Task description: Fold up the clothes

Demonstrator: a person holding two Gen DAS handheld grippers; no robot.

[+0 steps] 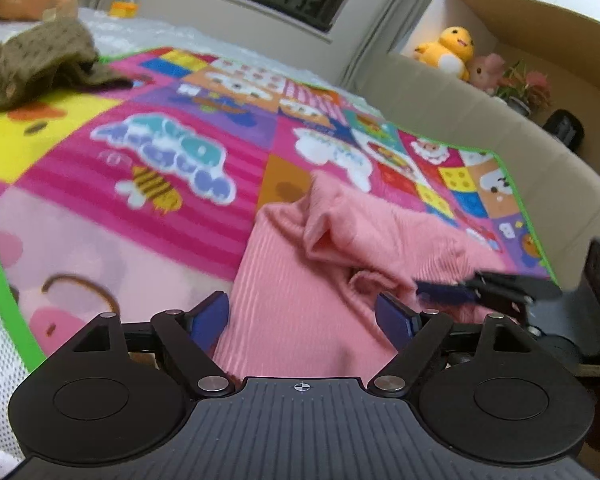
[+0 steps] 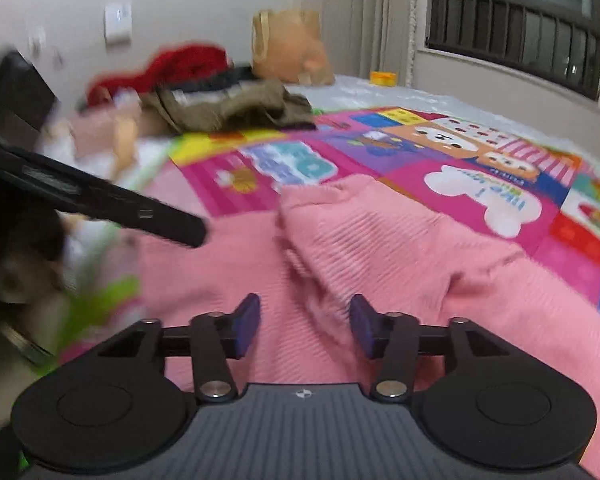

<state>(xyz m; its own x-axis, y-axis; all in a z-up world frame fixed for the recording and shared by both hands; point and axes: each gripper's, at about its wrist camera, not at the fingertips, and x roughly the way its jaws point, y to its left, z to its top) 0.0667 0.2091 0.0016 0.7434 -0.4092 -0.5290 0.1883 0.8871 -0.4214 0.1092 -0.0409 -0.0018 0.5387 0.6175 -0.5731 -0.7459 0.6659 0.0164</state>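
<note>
A pink ribbed sweater (image 1: 320, 280) lies crumpled on a colourful cartoon blanket (image 1: 160, 160), with one rumpled fold standing up in its middle. My left gripper (image 1: 302, 318) hangs open just over the sweater's near part, nothing pinched between its blue pads. In the left wrist view, my right gripper (image 1: 448, 290) comes in from the right edge above the same sweater. In the right wrist view, my right gripper (image 2: 304, 326) is open over the pink sweater (image 2: 380, 248); a soft ridge of cloth lies below the gap, and the pads do not press it. The left gripper's black body (image 2: 100, 200) crosses the left side.
An olive garment (image 1: 32, 64) lies at the blanket's far left corner, beside a red garment (image 2: 180, 64) and a tan bag (image 2: 288, 48). A beige padded edge (image 1: 480, 112) bounds the right side, with a yellow plush duck (image 1: 452, 48) behind it. A window (image 2: 516, 20) is on the far wall.
</note>
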